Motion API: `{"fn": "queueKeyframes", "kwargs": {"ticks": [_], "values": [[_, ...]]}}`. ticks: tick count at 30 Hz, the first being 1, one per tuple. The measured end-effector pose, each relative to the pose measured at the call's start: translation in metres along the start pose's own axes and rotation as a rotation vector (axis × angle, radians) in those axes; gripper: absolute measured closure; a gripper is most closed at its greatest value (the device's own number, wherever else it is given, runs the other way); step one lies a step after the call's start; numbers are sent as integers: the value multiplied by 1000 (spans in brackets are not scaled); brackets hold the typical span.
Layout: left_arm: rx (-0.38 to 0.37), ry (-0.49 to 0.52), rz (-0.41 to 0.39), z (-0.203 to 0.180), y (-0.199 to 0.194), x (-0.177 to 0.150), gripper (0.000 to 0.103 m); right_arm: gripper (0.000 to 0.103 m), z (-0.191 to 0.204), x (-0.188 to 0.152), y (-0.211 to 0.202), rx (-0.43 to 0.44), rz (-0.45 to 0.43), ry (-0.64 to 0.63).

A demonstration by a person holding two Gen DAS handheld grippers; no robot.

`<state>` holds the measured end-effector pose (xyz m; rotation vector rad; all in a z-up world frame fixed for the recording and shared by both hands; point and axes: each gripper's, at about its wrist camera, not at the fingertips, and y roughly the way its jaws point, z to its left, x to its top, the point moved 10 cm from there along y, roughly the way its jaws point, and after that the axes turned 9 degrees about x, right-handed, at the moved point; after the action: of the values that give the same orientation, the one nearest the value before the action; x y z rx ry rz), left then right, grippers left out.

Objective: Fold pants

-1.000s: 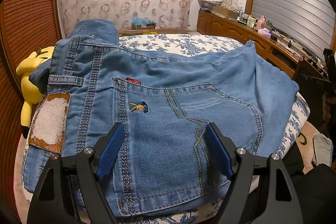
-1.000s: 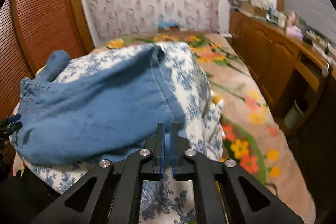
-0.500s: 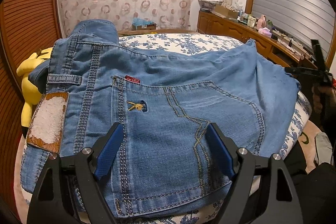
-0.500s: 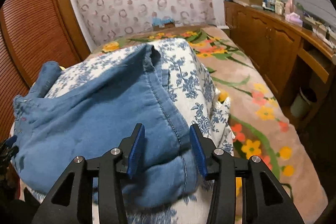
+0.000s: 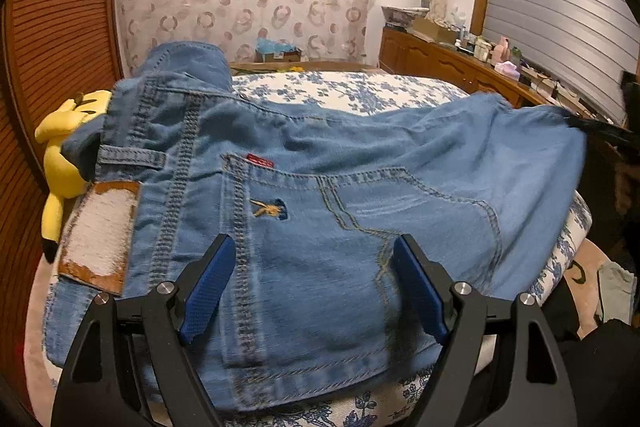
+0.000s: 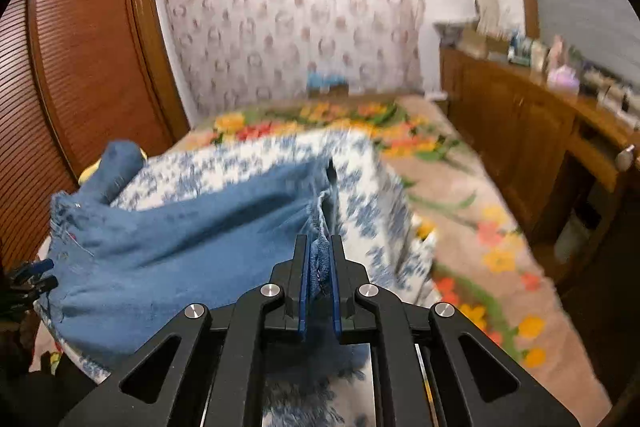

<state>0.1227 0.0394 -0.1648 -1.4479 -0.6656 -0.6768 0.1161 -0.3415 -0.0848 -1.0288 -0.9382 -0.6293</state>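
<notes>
Blue denim pants (image 5: 320, 227); blue-floral white bedspread (image 5: 352, 93)

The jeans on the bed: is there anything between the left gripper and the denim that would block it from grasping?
Nothing visible does. The left gripper hangs open right over the back pocket of the jeans, with only bare denim between its pads.

no readable text, jeans (image 5: 320, 227) tab blurred
</notes>
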Motion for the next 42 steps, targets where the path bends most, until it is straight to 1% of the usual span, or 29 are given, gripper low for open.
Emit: {"fn": "queueKeyframes", "kwargs": {"ticks": [2,3,5,7,10,14,20,30,37,39,42], "values": [[-1,-8,-6,1,-3,3,21,95,-5,-7,-13,-16,13,5],[-3,-10,-6,4,-3,4,21,95,-8,-14,-13,-23,32,7],[-1,-8,-2,5,-4,5,21,95,-14,-36,-6,-49,103,-5],[1,-9,1,4,-4,5,21,94,-18,-49,0,-54,132,5],[-8,-13,11,4,-3,4,21,94,-20,-56,3,-39,138,40],[-4,-6,14,2,-1,6,21,94,-20,-57,4,-39,148,42],[-5,18,12,-8,-1,13,21,94,-22,-52,3,-38,137,51],[-12,38,-6,-16,-5,24,21,94,-5,-40,1,-3,99,27],[-14,41,-10,-18,-7,26,21,94,32,-16,-5,76,39,-18],[-13,39,-14,-16,-9,27,21,94,49,-7,-5,109,24,-40],[-10,36,-20,-14,-12,27,21,94,85,7,-4,178,6,-93]]}}
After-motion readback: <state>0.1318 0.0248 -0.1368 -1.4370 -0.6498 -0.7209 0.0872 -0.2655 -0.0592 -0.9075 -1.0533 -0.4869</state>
